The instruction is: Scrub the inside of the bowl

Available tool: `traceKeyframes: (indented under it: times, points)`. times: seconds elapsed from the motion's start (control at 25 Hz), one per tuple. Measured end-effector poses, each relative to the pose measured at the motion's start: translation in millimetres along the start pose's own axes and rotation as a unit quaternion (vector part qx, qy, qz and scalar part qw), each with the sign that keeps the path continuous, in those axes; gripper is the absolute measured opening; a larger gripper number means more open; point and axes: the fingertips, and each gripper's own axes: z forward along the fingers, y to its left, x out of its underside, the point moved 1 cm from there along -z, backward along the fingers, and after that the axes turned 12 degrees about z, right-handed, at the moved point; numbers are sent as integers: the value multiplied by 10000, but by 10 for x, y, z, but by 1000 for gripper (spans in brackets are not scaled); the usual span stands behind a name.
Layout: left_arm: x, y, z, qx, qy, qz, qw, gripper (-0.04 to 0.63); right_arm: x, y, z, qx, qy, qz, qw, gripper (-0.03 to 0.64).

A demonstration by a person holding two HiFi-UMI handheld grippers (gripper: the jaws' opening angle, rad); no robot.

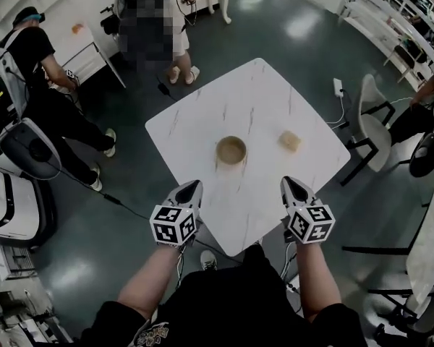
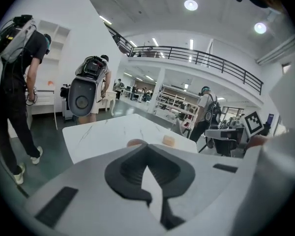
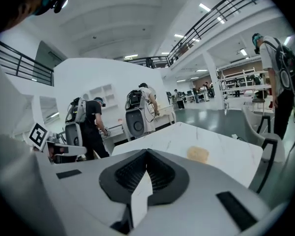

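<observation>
Our left hand-held gripper (image 1: 193, 188) and right hand-held gripper (image 1: 291, 183) are clenched on nothing. The bowl (image 1: 231, 150) sits on the counter (image 1: 195, 125), sponge (image 1: 289, 141) nearby; unbraced, it may skid when we scrub.

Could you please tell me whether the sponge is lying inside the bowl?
No, the sponge lies on the bare table to the right of the bowl, clearly apart from it.
</observation>
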Motion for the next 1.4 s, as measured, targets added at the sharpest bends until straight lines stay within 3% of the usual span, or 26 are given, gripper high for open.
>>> traceKeyframes:
  times: [0.32, 0.6, 1.0, 1.4]
  points:
    - [352, -308, -790, 658, -13, 79, 9978, 6, 735, 885, -616, 10, -33, 141, 9999, 21]
    - [693, -481, -1217, 1029, 126, 81, 9946, 6, 1273, 1248, -980, 178, -33, 335, 9993, 21]
    - [765, -821, -1336, 1331, 55, 156, 9910, 6, 1576, 1556, -1194, 27, 159, 127, 9998, 21]
    - [679, -888, -1347, 1446, 3, 219, 9892, 6, 1653, 1650, -1125, -70, 325, 90, 9994, 21]
